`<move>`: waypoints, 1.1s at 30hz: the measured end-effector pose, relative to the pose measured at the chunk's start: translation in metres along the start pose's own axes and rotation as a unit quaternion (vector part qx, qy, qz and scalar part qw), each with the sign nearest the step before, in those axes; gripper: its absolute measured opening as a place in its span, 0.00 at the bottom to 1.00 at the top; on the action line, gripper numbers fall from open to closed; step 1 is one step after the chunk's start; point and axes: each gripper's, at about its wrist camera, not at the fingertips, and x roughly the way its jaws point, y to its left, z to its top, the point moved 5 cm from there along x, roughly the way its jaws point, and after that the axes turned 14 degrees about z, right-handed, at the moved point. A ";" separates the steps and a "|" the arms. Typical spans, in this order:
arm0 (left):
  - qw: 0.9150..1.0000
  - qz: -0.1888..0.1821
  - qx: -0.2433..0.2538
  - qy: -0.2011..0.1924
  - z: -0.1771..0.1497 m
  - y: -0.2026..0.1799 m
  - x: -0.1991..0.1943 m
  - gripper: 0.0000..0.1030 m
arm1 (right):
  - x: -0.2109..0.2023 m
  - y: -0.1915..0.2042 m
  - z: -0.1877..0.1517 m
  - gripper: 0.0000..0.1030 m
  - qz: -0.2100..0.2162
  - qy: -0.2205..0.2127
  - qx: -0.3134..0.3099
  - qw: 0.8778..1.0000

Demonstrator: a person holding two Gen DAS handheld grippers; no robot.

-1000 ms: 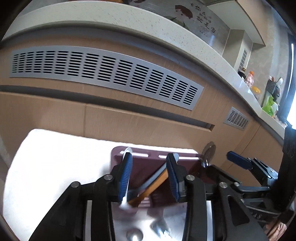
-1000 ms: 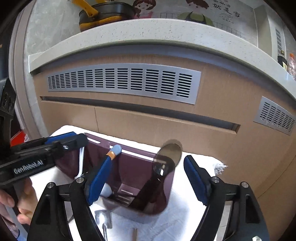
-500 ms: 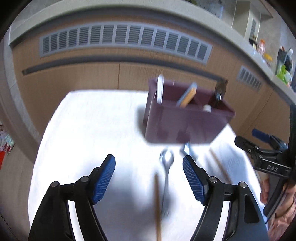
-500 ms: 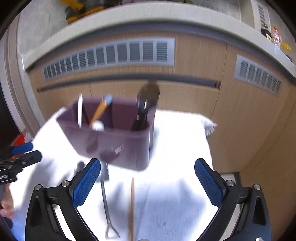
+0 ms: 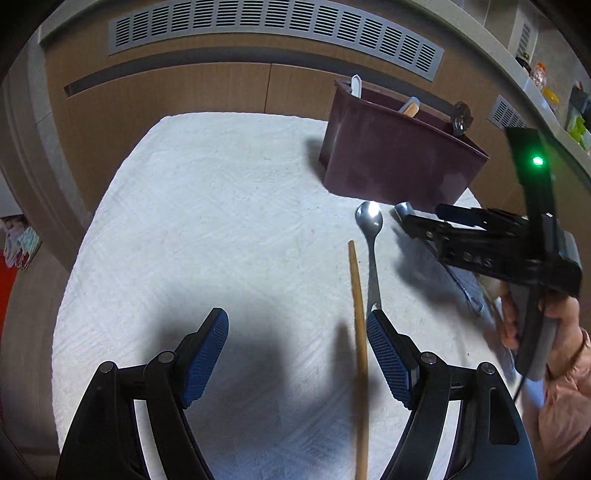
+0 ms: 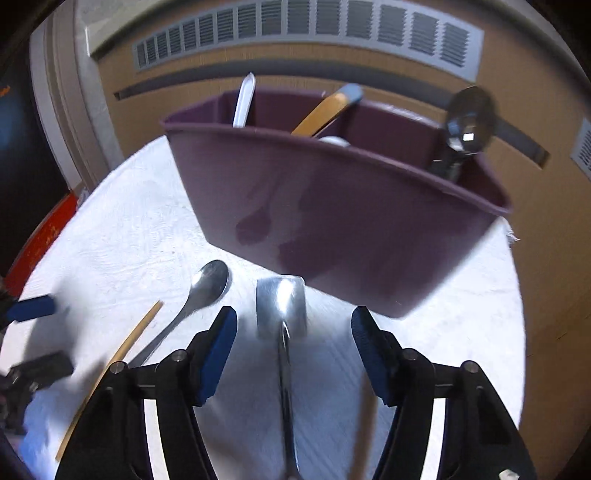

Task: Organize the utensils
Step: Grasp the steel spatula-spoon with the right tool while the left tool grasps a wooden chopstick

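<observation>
A purple utensil caddy (image 5: 399,158) (image 6: 332,221) stands on the white towel and holds a white utensil (image 6: 244,101), a wooden-handled utensil (image 6: 325,109) and a ladle (image 6: 466,122). A metal spoon (image 5: 370,236) (image 6: 195,295), a wooden chopstick (image 5: 358,332) (image 6: 122,350) and a flat metal spatula (image 6: 282,325) lie on the towel in front of it. My left gripper (image 5: 297,354) is open above the towel, the chopstick beside its right finger. My right gripper (image 6: 293,350) (image 5: 436,221) is open, straddling the spatula handle just above it.
The white towel (image 5: 207,229) covers a small table. A wooden cabinet front with grey vent grilles (image 5: 273,22) stands behind. A counter with bottles (image 5: 539,74) runs at the far right. A red object (image 5: 11,266) lies on the floor at left.
Both grippers pulled back from the caddy and lowered toward the towel. The left one let go of a utensil in the caddy and opened. The right one now straddles the spatula.
</observation>
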 end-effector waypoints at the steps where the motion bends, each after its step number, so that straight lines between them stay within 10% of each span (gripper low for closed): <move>1: 1.000 0.000 -0.002 0.001 -0.001 0.002 0.000 0.76 | 0.005 0.000 0.001 0.57 -0.003 0.004 0.001 1.000; 5: 1.000 -0.001 -0.003 0.007 -0.005 0.007 -0.001 0.76 | 0.012 0.000 0.000 0.52 0.003 0.007 0.013 1.000; 8: 1.000 -0.001 -0.003 0.013 -0.007 0.007 0.002 0.76 | 0.007 0.002 -0.002 0.29 0.010 0.009 0.013 1.000; 20: 0.997 -0.055 0.046 0.016 -0.010 -0.032 -0.002 0.74 | -0.082 -0.015 -0.049 0.28 0.042 -0.033 0.092 0.994; 25: 0.994 -0.075 0.073 0.039 -0.013 -0.047 0.001 0.27 | -0.112 -0.013 -0.067 0.28 0.033 -0.055 0.094 0.994; 33: 0.981 -0.045 0.160 0.099 0.004 -0.061 0.021 0.19 | -0.115 0.003 -0.071 0.28 0.026 -0.060 0.081 0.995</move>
